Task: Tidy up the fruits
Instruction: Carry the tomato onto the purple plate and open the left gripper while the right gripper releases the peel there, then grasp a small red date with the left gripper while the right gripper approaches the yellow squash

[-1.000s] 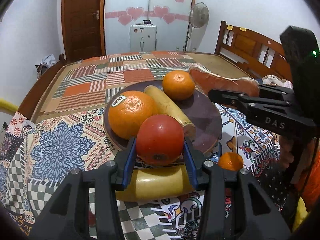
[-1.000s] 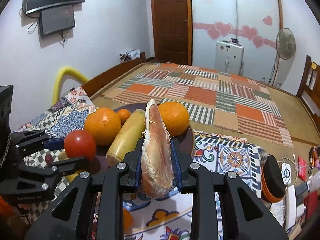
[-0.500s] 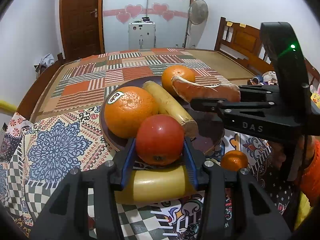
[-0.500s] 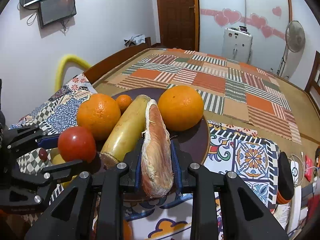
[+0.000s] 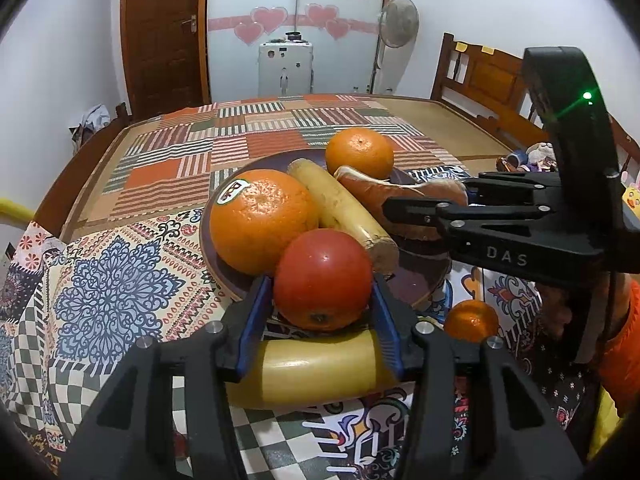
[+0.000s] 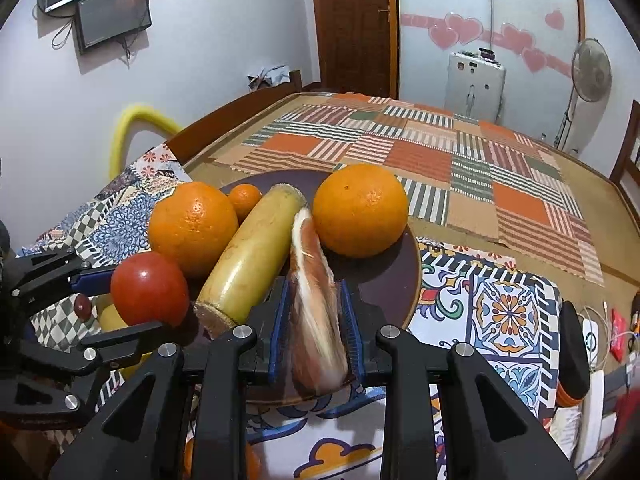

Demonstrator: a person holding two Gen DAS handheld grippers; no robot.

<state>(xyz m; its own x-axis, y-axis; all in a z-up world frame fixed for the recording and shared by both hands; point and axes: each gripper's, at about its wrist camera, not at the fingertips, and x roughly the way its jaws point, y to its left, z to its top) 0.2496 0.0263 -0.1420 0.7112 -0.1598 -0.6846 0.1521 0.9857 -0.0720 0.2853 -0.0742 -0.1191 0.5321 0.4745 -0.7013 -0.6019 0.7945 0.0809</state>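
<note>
My left gripper [image 5: 322,292] frames the round red tomato [image 5: 323,276] at the near rim of the dark brown round plate [image 5: 416,280]; its blue-padded jaws have just been opening, and narrow gaps now show on both sides of the tomato, so the grip is released. My right gripper [image 6: 314,324] is clenched on the long reddish-brown sweet potato with a pale cut face [image 6: 314,304], whose far end lies on the plate beside the large orange [image 6: 360,210]. A second large orange bearing a sticker [image 5: 262,220] and a long yellow-green peeled cane piece [image 6: 252,264] also rest on the plate. A small mandarin [image 5: 471,320] and a smooth yellow fruit [image 5: 320,372] lie on the patterned cloth [image 5: 108,292], off the plate.
</note>
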